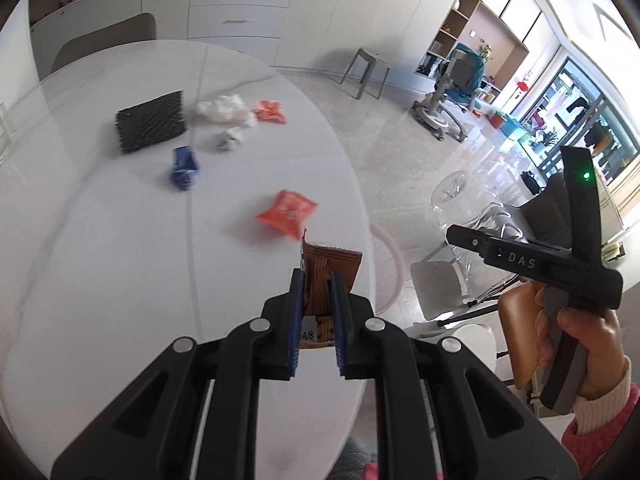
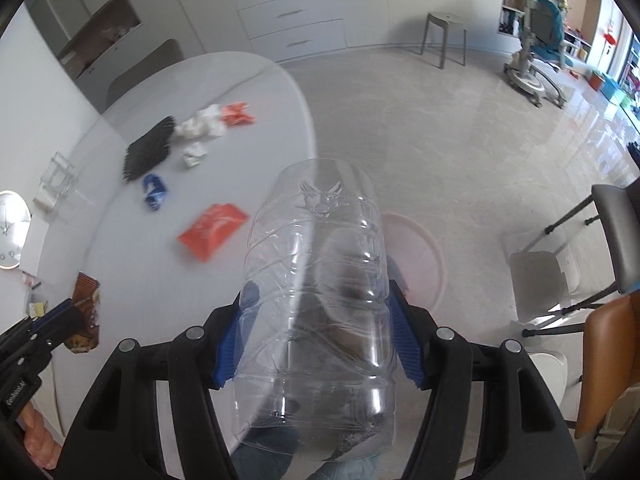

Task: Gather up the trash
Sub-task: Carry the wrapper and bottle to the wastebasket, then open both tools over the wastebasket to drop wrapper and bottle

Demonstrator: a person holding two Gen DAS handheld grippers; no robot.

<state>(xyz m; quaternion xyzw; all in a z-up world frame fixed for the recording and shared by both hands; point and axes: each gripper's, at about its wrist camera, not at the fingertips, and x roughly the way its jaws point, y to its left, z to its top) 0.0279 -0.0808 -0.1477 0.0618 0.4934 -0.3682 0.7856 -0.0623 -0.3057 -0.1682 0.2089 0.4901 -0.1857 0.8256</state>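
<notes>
My left gripper [image 1: 316, 280] is shut on a brown snack wrapper [image 1: 334, 266], held over the near right edge of the white oval table [image 1: 100, 240]. The wrapper also shows in the right wrist view [image 2: 86, 312]. My right gripper [image 2: 320, 300] is shut on a clear empty plastic bottle [image 2: 320, 300], held beyond the table's edge above a pale pink bin [image 2: 420, 260]. On the table lie an orange-red packet [image 1: 288, 212], a blue wrapper [image 1: 184, 166], white crumpled tissue [image 1: 226, 110], a small crumpled scrap [image 1: 230, 140] and another orange wrapper [image 1: 270, 111].
A black textured pad [image 1: 152, 126] lies at the far left of the trash. A grey stool [image 2: 444, 38], a desk chair [image 2: 536, 48], a brown chair [image 2: 608, 360] and a grey folding chair [image 2: 616, 240] stand on the floor to the right.
</notes>
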